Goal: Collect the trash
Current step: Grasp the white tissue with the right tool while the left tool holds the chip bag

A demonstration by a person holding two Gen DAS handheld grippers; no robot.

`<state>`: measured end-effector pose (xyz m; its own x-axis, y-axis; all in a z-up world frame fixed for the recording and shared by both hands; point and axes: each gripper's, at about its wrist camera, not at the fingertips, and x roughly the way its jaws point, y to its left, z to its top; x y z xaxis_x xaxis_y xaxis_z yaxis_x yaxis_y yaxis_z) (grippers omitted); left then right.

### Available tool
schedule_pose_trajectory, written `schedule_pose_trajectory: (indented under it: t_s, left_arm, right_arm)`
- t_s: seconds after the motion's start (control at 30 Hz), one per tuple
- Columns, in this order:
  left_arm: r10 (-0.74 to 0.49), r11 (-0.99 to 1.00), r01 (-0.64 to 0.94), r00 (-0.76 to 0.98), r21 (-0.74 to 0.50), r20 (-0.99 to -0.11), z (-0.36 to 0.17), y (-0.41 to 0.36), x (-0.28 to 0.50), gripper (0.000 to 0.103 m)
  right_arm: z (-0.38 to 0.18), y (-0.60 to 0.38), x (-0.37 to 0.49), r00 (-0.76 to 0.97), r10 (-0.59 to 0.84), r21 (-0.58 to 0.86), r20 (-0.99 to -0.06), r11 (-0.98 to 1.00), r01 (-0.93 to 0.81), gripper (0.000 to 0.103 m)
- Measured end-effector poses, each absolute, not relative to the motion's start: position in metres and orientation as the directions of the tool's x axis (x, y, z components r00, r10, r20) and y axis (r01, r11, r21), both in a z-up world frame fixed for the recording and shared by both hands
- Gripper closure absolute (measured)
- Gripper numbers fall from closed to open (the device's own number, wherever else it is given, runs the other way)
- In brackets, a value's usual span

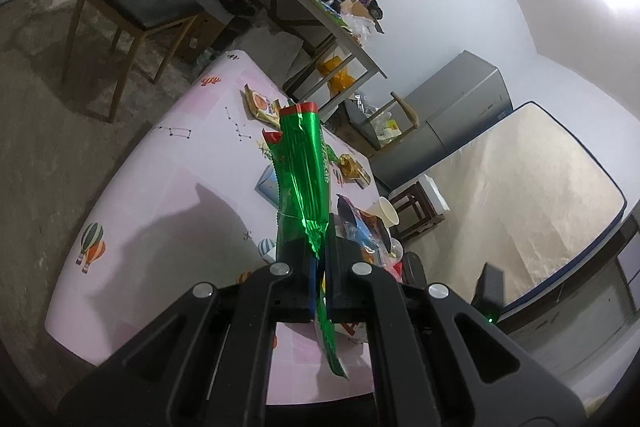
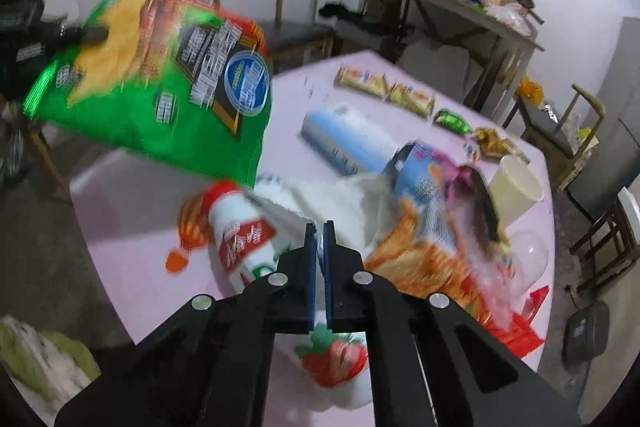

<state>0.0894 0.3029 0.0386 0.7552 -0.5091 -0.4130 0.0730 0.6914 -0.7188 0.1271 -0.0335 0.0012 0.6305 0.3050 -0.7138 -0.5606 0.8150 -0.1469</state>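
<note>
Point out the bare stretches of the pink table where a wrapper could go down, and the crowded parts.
Free: the near-left of the pink table, between the balloon print and the green chip bag in the left gripper. Crowded: the right side around the paper cup, blue carton and snack bags, where the right gripper pinches white packaging.

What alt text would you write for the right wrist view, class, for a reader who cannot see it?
The right gripper is shut on a thin white wrapper above a pink table strewn with trash. A green chip bag hangs at upper left, blurred; a white bottle, an orange snack bag and a paper cup lie nearby.
</note>
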Motion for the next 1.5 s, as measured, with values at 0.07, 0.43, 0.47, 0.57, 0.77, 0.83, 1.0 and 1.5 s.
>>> schedule_pose_trajectory:
  t_s: [0.07, 0.43, 0.47, 0.57, 0.77, 0.83, 1.0, 1.5]
  left_arm:
    - [-0.505, 0.699, 0.08, 0.758, -0.71, -0.412, 0.04, 0.3, 0.09, 0.102]
    - [-0.45, 0.762, 0.102, 0.793, -0.639, -0.41, 0.06, 0.287, 0.082, 0.102]
    - [-0.447, 0.765, 0.101, 0.795, -0.636, -0.411, 0.061, 0.286, 0.082, 0.102]
    - [-0.443, 0.766, 0.093, 0.793, -0.636, -0.418, 0.06, 0.286, 0.082, 0.102]
    - [-0.443, 0.762, 0.078, 0.787, -0.643, -0.429, 0.057, 0.287, 0.084, 0.102]
    - [-0.443, 0.762, 0.077, 0.787, -0.643, -0.43, 0.057, 0.287, 0.084, 0.102]
    - [-0.443, 0.761, 0.077, 0.787, -0.644, -0.43, 0.056, 0.287, 0.084, 0.102]
    - [-0.442, 0.759, 0.078, 0.791, -0.646, -0.424, 0.053, 0.286, 0.084, 0.102]
  right_arm:
    - [0.013, -0.037, 0.131, 0.65, 0.331, -0.122, -0.684, 0.826, -0.55, 0.1]
    - [0.065, -0.068, 0.13, 0.638, 0.526, 0.11, -0.562, 0.812, -0.573, 0.1]
    - [0.061, -0.068, 0.127, 0.612, 0.541, 0.113, -0.577, 0.795, -0.596, 0.099]
    - [0.041, -0.061, 0.115, 0.565, 0.519, 0.057, -0.641, 0.766, -0.64, 0.06]
    - [-0.005, -0.046, 0.1, 0.563, 0.398, -0.107, -0.724, 0.742, -0.662, 0.053]
    - [-0.016, -0.042, 0.104, 0.576, 0.356, -0.154, -0.736, 0.741, -0.654, 0.054]
    - [-0.024, -0.039, 0.115, 0.573, 0.348, -0.148, -0.742, 0.748, -0.647, 0.095]
    - [0.035, -0.05, 0.13, 0.693, 0.446, -0.059, -0.566, 0.817, -0.574, 0.103]
